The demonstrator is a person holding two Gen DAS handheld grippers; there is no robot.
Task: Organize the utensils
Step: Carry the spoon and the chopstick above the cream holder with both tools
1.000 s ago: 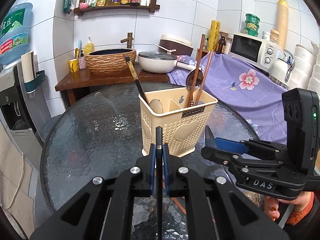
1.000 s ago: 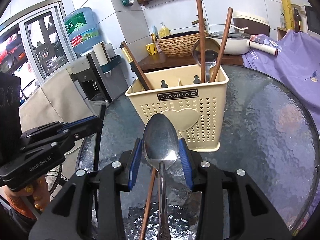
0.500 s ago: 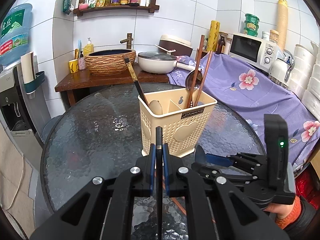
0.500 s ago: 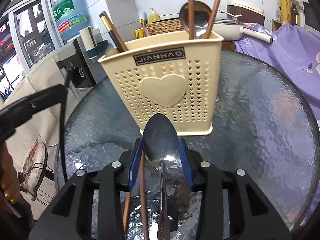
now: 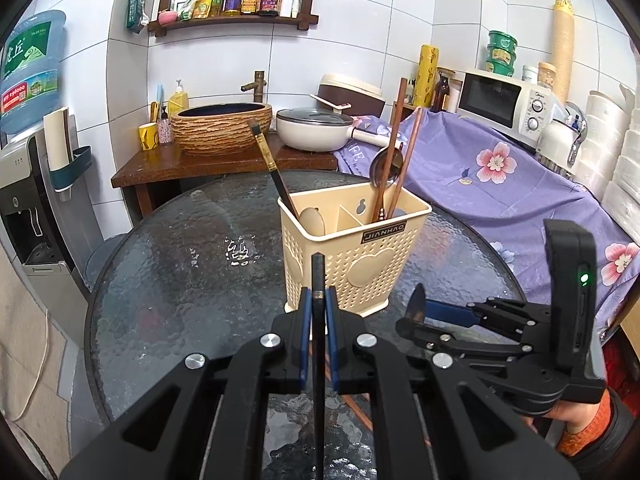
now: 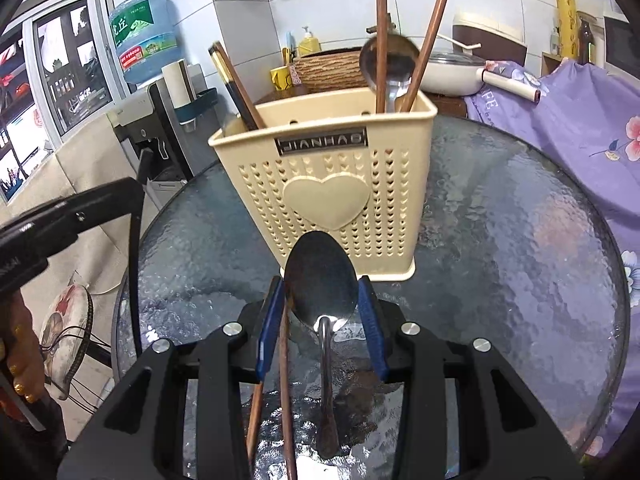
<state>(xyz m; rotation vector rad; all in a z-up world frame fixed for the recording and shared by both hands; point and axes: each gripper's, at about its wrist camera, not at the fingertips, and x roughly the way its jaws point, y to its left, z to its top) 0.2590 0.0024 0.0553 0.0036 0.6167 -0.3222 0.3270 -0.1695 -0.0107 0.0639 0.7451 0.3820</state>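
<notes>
A cream utensil caddy (image 5: 352,248) (image 6: 324,184) stands on the round glass table (image 5: 180,272). It holds two brown chopsticks (image 6: 424,44), a metal spoon (image 6: 394,60) and a black chopstick (image 5: 268,160) with a gold band. My left gripper (image 5: 318,308) is shut on a black chopstick (image 5: 318,276) pointing at the caddy's front. My right gripper (image 6: 321,284) is shut on a metal spoon (image 6: 320,276), its bowl between the blue pads, just in front of the caddy. Two brown chopsticks (image 6: 284,380) lie on the glass under that gripper.
Behind the table a wooden stand carries a woven basin (image 5: 220,128) and a white pan (image 5: 316,128). A purple flowered cloth (image 5: 500,184) covers the counter at right, with a microwave (image 5: 508,100). A water dispenser (image 5: 24,200) stands at left. A hand (image 5: 576,420) holds the right gripper.
My right gripper, with the spoon, has come down and nearer to the caddy's front, low over the glass. The left gripper and its chopstick have stayed put.
</notes>
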